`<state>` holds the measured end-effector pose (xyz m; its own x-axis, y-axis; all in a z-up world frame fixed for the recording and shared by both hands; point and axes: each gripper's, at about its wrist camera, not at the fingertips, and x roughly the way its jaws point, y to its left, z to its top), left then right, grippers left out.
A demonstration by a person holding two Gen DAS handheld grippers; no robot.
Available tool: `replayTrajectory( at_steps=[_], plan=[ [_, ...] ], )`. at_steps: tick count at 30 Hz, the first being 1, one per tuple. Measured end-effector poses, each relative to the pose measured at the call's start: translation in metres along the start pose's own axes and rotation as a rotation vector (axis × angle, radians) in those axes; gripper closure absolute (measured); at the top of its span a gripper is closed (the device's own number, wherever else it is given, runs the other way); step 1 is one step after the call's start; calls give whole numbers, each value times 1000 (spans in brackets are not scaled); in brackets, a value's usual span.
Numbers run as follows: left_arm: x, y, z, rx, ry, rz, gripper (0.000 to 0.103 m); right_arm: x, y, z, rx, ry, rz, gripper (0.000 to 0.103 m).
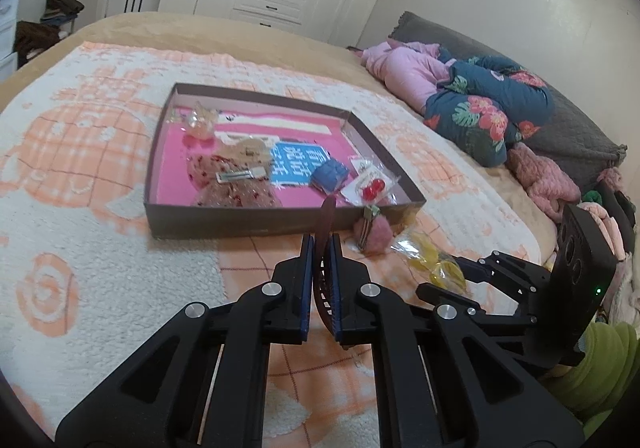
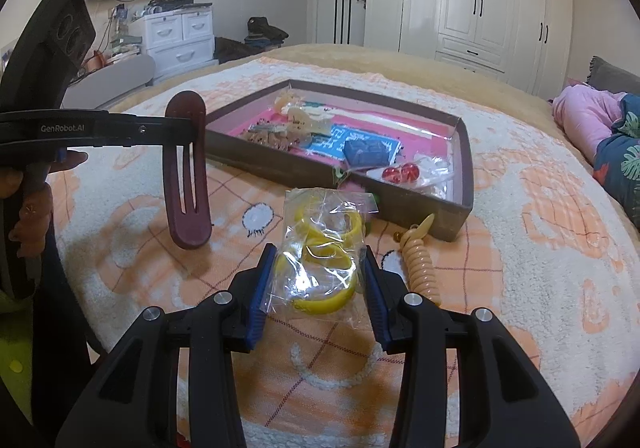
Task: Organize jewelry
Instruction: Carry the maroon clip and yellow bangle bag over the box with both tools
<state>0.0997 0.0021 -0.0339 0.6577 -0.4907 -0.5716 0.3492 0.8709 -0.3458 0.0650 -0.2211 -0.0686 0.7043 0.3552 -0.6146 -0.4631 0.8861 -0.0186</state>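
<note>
My left gripper (image 1: 321, 244) is shut on a dark red slotted hair clip (image 1: 325, 224), seen edge-on between the blue pads. In the right wrist view this clip (image 2: 187, 172) hangs upright from the left gripper (image 2: 196, 132), just above the blanket. My right gripper (image 2: 318, 250) grips a clear bag of yellow bangles (image 2: 320, 232), and both pads touch the bag. A shallow brown box with pink lining (image 1: 280, 220) lies ahead and holds several hair accessories, among them a red cherry clip (image 1: 372, 190). In the right wrist view the box (image 2: 400, 204) lies just beyond the bag.
A pink fuzzy clip (image 1: 372, 236) lies against the box's near wall. A beige spiral hair tie (image 2: 418, 260) lies right of the bag. Floral and pink bedding (image 1: 480, 108) is piled at the bed's right side. A person's hand (image 2: 24, 188) holds the left gripper.
</note>
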Motion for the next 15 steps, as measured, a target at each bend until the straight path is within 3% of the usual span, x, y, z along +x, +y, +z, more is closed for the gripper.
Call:
replayTrajectory(
  at_steps=[15],
  plan=[
    [-12, 8, 18, -19, -60, 21, 100, 2, -5, 15, 1, -21, -18, 63]
  ],
)
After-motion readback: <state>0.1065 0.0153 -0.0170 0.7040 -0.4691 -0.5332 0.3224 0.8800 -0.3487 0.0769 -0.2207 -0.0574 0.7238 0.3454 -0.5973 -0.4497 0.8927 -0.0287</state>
